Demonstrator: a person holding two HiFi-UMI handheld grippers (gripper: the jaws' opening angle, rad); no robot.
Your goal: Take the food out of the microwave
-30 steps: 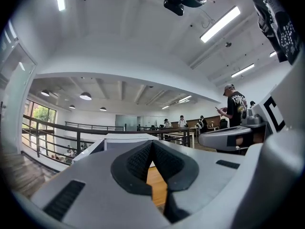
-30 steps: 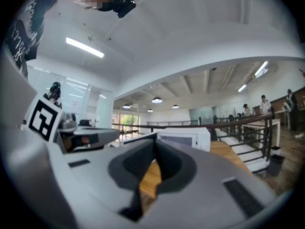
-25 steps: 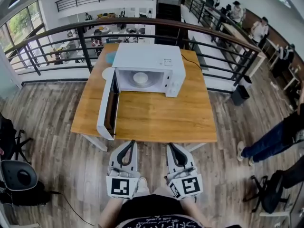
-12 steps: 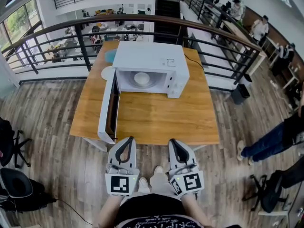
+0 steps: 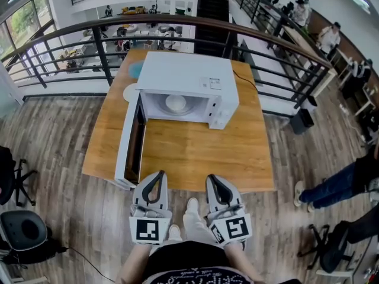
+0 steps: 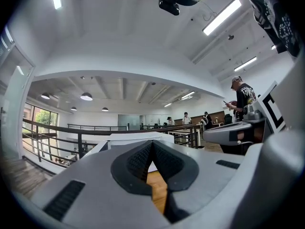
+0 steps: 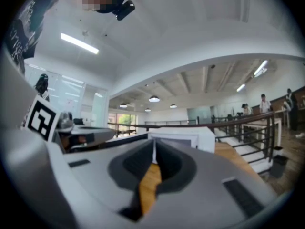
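Observation:
A white microwave (image 5: 188, 78) stands at the back of a wooden table (image 5: 195, 152), its door (image 5: 131, 141) swung wide open toward me on the left. Inside on the turntable sits a white bowl or plate of food (image 5: 175, 104). My left gripper (image 5: 156, 177) and right gripper (image 5: 213, 180) are side by side at the table's near edge, pointing level toward the microwave, both shut and holding nothing. The microwave (image 6: 136, 138) shows beyond the jaws in the left gripper view and, as a white box (image 7: 183, 138), in the right gripper view.
A dark metal railing (image 5: 177, 28) curves behind the table. A white plate (image 5: 130, 92) and a teal object (image 5: 137, 70) lie left of the microwave. Black office chairs (image 5: 21, 229) stand at the left. A person's legs (image 5: 331, 185) stand at the right on the wood floor.
I have stepped closer to the table: microwave and table appear larger and nearer, and both grippers now reach its near edge. The jaws stayed shut.

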